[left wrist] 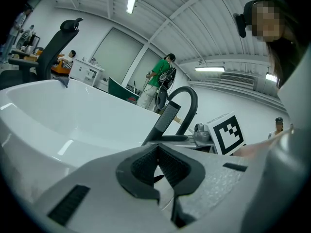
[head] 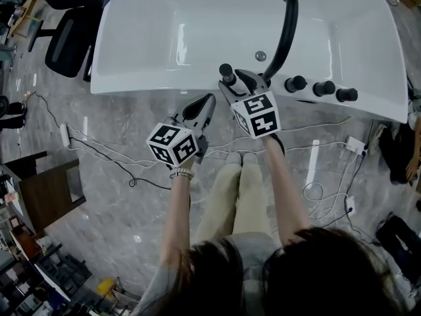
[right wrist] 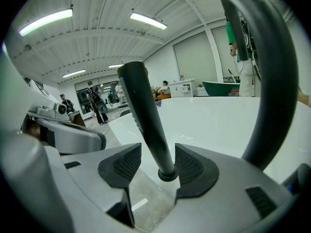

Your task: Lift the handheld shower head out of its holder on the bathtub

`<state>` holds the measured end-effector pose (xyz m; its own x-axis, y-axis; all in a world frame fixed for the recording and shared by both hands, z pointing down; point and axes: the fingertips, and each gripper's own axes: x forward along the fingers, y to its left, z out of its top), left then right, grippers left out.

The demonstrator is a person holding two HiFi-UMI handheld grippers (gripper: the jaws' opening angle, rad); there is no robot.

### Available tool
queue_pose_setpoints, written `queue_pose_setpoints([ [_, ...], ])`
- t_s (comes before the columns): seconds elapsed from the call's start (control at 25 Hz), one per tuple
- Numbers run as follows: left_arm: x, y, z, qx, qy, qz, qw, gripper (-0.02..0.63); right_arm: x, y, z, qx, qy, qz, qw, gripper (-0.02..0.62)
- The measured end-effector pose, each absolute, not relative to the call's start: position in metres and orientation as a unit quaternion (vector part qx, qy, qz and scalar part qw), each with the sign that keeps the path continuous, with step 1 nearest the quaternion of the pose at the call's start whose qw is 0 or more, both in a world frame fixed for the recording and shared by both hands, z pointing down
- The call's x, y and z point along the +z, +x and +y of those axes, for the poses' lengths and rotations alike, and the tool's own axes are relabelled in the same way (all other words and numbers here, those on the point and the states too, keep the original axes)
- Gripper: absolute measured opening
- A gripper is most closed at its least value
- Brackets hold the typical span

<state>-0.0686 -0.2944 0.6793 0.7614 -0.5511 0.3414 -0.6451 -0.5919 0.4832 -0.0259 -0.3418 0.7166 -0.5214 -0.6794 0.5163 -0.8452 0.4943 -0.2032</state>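
Observation:
The black handheld shower head (right wrist: 143, 115) stands upright in its holder (right wrist: 166, 174) on the white bathtub's (head: 151, 84) near rim, next to the curved black spout (head: 284, 35). My right gripper (right wrist: 158, 166) is open around the wand's lower end; the left pad stands clear of it and the right pad is close beside it. The head view shows the shower head (head: 227, 73) just ahead of the right gripper (head: 231, 87). My left gripper (left wrist: 156, 161) is shut and empty, held off the tub's front edge, left of the right one (head: 206, 103). From it I see the shower head (left wrist: 167, 120) and the spout (left wrist: 187, 101).
Three black knobs (head: 322, 88) sit on the rim right of the spout. Cables and a power strip (head: 64, 135) lie on the marble floor. An office chair (head: 69, 35) stands at the tub's left end, a wooden cabinet (head: 49, 193) further left. People stand in the background.

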Motion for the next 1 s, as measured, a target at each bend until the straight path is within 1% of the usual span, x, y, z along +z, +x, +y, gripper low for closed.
queue_pose_setpoints([
  [0.28, 0.685, -0.072, -0.300, 0.079, 0.884, -0.344, 0.307, 0.005, 0.727, -0.031, -0.353, 0.224, 0.462, -0.836, 0.195, 0.192],
  [0.4, 0.688, -0.074, -0.301, 0.079, 0.882, -0.347, 0.309, 0.005, 0.732, -0.030, -0.356, 0.224, 0.470, -0.829, 0.203, 0.184],
  [0.48, 0.689, -0.075, -0.302, 0.078, 0.881, -0.348, 0.310, 0.005, 0.734, -0.031, -0.357, 0.220, 0.470, -0.829, 0.207, 0.156],
  [0.76, 0.691, -0.075, -0.304, 0.078, 0.879, -0.350, 0.313, 0.005, 0.734, -0.033, -0.360, 0.203, 0.470, -0.829, 0.223, 0.142],
  [1.0, 0.689, -0.074, -0.305, 0.078, 0.878, -0.352, 0.314, 0.005, 0.730, -0.032, -0.358, 0.206, 0.481, -0.824, 0.219, 0.135],
])
